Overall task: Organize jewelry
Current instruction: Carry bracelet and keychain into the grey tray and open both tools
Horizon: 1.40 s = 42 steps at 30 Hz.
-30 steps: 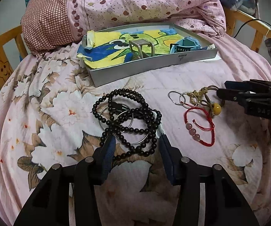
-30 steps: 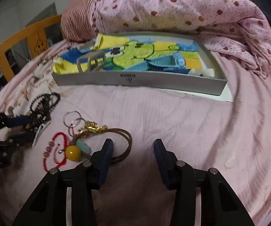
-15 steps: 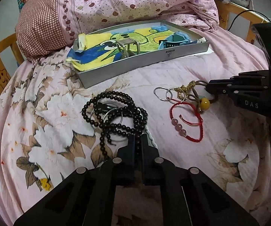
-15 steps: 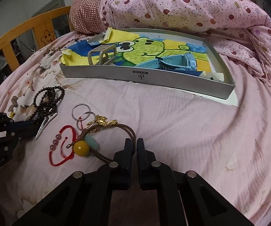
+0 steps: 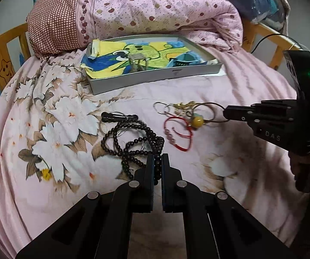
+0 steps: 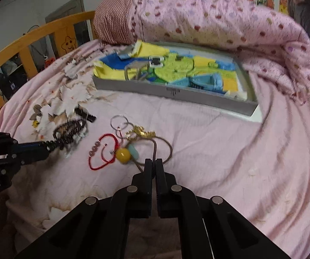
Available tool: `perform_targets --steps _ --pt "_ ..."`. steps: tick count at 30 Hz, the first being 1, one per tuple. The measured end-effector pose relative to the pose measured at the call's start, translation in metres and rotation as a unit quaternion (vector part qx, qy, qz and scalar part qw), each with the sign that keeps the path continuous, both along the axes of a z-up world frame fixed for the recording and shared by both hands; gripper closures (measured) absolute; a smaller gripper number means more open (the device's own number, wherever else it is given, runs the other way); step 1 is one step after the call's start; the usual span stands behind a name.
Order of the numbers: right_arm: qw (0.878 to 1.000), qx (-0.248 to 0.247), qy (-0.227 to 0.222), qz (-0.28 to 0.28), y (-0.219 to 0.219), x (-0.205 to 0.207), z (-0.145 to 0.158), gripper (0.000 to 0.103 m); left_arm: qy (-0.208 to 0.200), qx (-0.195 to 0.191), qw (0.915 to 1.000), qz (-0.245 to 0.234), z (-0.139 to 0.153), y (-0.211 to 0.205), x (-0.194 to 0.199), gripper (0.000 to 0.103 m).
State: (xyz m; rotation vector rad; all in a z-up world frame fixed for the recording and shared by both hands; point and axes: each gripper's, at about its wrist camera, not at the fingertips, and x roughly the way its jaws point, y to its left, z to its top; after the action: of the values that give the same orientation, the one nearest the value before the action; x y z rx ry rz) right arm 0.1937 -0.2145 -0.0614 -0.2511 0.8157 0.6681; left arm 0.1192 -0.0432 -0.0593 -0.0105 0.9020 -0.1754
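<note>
My left gripper (image 5: 157, 158) is shut on the black bead necklace (image 5: 133, 142), which trails on the pink bedsheet with thin metal bangles (image 5: 111, 127). My right gripper (image 6: 154, 164) is shut on the brown cord necklace (image 6: 165, 144) with a yellow bead (image 6: 123, 155) and gold chain (image 6: 143, 132). A red string bracelet (image 6: 102, 151) and key rings (image 6: 119, 121) lie beside it. The grey tray (image 6: 176, 92) with a cartoon liner holds a blue watch (image 6: 206, 82) and a grey band (image 6: 135, 69). The right gripper also shows in the left wrist view (image 5: 227, 112).
A folded pink spotted quilt (image 5: 155, 13) and checked pillow (image 5: 53, 21) lie behind the tray. Wooden bed rails (image 6: 36, 41) run along the edges. A cable (image 5: 267, 38) hangs at the far right rail.
Both grippers closed: the left on the black beads, the right on the brown cord. Both necklaces have since been dragged and bunched toward the grippers.
</note>
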Motion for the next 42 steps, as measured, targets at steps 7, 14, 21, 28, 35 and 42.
perform_targets --steps 7,14,21,28,35,42 --pt "0.996 0.043 -0.075 -0.015 -0.013 -0.016 0.037 0.100 -0.027 -0.029 0.9992 0.009 0.028 0.003 -0.009 0.099" --pt "0.990 0.099 -0.102 -0.018 -0.025 -0.016 0.061 0.100 -0.062 -0.055 0.9965 0.003 0.062 0.006 -0.010 0.100" --pt "0.985 0.122 -0.124 -0.007 -0.018 0.008 0.076 0.100 -0.088 -0.066 0.9939 -0.012 0.091 0.005 0.014 0.100" --pt "0.975 0.160 -0.149 -0.043 -0.024 0.067 0.086 0.100 -0.114 -0.052 0.9919 -0.019 0.107 0.002 0.065 0.100" --pt "0.972 0.172 -0.137 -0.087 -0.044 0.134 0.069 0.100 -0.136 -0.061 0.9887 -0.016 0.110 -0.005 0.146 0.099" --pt "0.975 0.169 -0.085 -0.120 -0.066 0.177 0.030 0.100 -0.125 -0.074 0.9894 -0.010 0.086 -0.010 0.205 0.100"
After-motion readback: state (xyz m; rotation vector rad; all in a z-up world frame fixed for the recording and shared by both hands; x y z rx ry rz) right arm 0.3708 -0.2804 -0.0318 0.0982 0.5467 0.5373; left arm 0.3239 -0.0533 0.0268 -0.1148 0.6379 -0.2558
